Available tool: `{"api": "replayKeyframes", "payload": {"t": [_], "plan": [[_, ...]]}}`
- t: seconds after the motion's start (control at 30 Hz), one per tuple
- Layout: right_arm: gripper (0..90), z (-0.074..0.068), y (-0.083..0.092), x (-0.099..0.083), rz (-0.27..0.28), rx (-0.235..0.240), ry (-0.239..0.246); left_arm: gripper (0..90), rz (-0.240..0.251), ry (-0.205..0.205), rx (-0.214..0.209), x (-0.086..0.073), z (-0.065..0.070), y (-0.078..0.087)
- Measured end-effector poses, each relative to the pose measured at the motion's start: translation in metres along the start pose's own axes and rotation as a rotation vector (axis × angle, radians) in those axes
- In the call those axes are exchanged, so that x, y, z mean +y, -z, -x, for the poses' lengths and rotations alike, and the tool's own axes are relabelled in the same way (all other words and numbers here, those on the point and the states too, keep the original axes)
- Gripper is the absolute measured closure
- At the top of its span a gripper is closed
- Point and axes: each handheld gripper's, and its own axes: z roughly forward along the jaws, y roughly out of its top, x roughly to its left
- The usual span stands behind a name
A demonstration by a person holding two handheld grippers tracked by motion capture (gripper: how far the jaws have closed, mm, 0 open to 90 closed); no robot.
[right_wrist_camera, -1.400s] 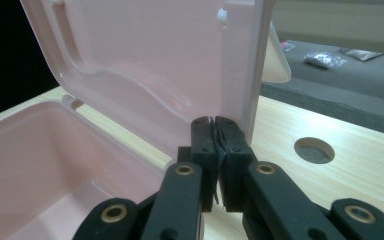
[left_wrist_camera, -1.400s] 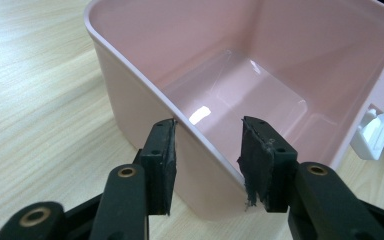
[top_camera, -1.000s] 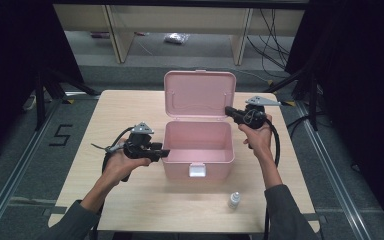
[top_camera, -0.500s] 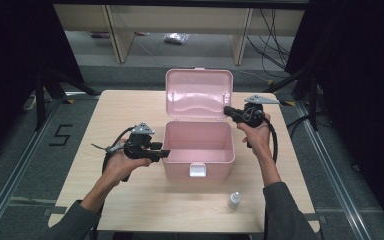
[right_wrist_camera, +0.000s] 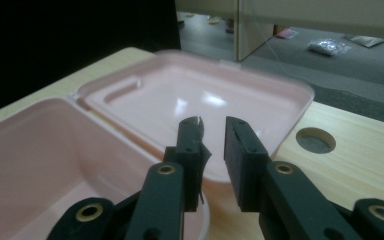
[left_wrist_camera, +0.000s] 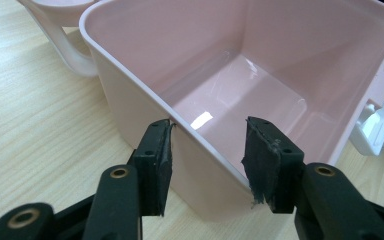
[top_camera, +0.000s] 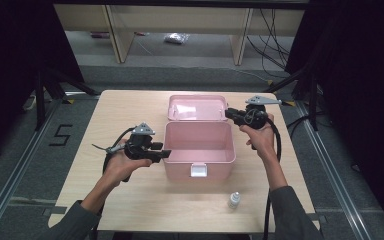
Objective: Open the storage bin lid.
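A pink plastic box stands open at the table's middle, its inside bare. Its lid lies tipped back behind it, inner face up. My left gripper is open at the box's left wall, one jaw outside the rim and one above the inside, pads not pressing. My right gripper sits at the lid's right edge. Its jaws have just been opening, and the narrow gap between them holds nothing.
A small white bottle stands on the table in front of the box, to the right. The box's white latch hangs on its front wall. A round hole is in the tabletop beyond the lid. Shelving stands behind the table.
The lid, which stood more upright, has dropped back flatter behind the box. The right gripper's jaws have let go of it. Both hands stay about where they were.
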Motion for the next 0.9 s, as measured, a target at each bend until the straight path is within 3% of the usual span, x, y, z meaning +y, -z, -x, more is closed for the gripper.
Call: {"api": "replayKeyframes", "payload": {"t": [0.03, 0.07, 0.13, 0.2, 0.27, 0.33, 0.37, 0.5, 0.53, 0.57, 0.63, 0.73, 0.87, 0.9], "plan": [[75.7, 0.000, 0.004, 0.000, -0.012, -0.009, 0.042, 54.3, 0.021, 0.017, 0.003, 0.000, 0.001, -0.001], [74.6, -0.004, 0.009, 0.000, -0.045, -0.020, 0.037, 54.4, 0.015, 0.018, 0.002, 0.000, 0.001, -0.001], [72.3, -0.009, 0.016, 0.000, -0.077, -0.034, 0.077, 54.2, 0.017, 0.013, 0.005, 0.000, 0.001, -0.001], [71.4, -0.010, 0.023, 0.000, -0.069, -0.050, 0.118, 54.3, 0.004, -0.005, 0.003, 0.000, 0.000, 0.000], [70.3, -0.016, 0.031, -0.001, -0.100, -0.027, 0.103, 54.0, 0.017, 0.015, 0.005, 0.000, 0.001, -0.001], [68.9, -0.017, 0.036, -0.002, -0.093, -0.036, 0.134, 53.9, 0.003, 0.002, 0.002, 0.000, 0.000, 0.000], [68.0, -0.019, 0.039, -0.003, -0.104, -0.026, 0.113, 53.9, 0.001, 0.000, 0.001, 0.000, 0.000, 0.000], [61.4, -0.022, 0.047, -0.005, -0.111, -0.030, 0.119, 53.7, 0.002, 0.002, 0.000, 0.000, -0.001, 0.000], [60.2, -0.021, 0.050, -0.005, -0.113, -0.038, 0.134, 53.5, -0.006, 0.023, -0.009, 0.000, 0.000, 0.000], [58.4, -0.022, 0.051, -0.007, -0.108, -0.039, 0.118, 53.5, 0.016, 0.033, -0.004, 0.000, 0.001, -0.001], [55.8, -0.025, 0.056, -0.008, -0.125, -0.047, 0.107, 53.4, 0.000, 0.005, -0.005, 0.000, -0.001, 0.000], [51.9, -0.030, 0.064, -0.012, -0.143, -0.069, 0.103, 53.0, 0.002, -0.002, -0.005, 0.000, -0.001, 0.000], [49.0, -0.037, 0.075, -0.018, -0.162, -0.094, 0.148, 53.0, 0.001, -0.002, -0.005, 0.000, -0.001, 0.000], [48.7, -0.038, 0.079, -0.020, -0.169, -0.100, 0.149, 53.0, 0.009, -0.023, -0.008, 0.001, -0.002, 0.000]]}}
